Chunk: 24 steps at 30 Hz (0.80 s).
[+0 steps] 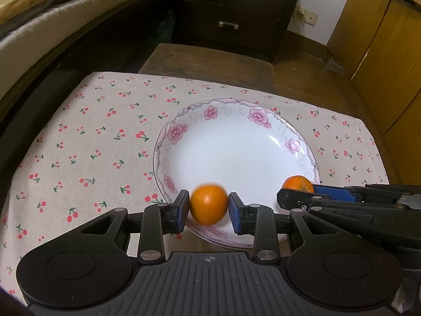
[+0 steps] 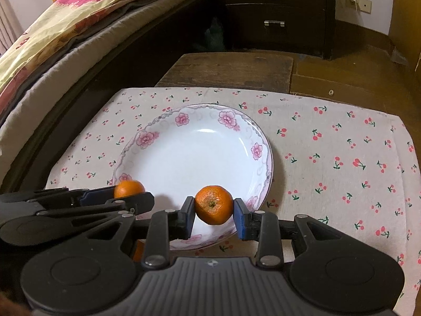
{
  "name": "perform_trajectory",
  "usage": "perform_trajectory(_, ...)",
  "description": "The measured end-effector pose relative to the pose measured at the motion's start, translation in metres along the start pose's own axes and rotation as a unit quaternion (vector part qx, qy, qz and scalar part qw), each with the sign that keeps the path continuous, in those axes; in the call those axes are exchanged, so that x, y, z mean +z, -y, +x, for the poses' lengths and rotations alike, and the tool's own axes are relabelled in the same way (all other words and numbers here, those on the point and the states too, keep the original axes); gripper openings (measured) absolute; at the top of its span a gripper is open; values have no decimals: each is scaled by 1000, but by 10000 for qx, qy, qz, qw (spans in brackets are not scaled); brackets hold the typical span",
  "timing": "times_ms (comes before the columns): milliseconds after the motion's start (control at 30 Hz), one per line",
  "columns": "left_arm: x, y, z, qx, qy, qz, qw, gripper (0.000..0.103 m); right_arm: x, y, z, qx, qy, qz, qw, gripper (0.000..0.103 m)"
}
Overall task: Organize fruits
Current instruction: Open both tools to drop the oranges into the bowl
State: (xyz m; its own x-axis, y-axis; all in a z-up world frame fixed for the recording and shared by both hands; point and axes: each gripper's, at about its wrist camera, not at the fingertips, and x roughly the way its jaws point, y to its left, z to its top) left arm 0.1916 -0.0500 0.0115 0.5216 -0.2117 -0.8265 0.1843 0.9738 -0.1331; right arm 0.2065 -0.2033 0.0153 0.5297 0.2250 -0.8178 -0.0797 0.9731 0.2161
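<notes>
1. One cherry-print cloth (image 1: 86,142) is covering the table, with a bed (image 2: 52,39) lying along its left side and a dark drawer chest (image 1: 236,13) standing beyond it.
2. One white plate (image 1: 236,142) with pink flowers on its rim is sitting on the cloth, its middle bare.
3. Left gripper (image 1: 209,206) is pointing down at the plate's near rim, its blue pads pressing both sides of an orange (image 1: 208,204).
4. Right gripper (image 2: 213,209) is hanging just beside the left one, clamping a second orange (image 2: 213,205), stem end facing the camera.
5. Both oranges are being held over the plate's near edge, near each other but apart.
</notes>
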Motion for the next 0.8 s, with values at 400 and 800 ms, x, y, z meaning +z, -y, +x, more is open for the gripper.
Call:
perform_trajectory(400,2,-3,-4,-43,33,-129,9999,48,1,1,-4,-3,70,24,10000,34)
perform_trajectory(800,-3,-5,-22,-59,140,-72,9999,54,-3,-7,-22,-59,159,-35,9999,35)
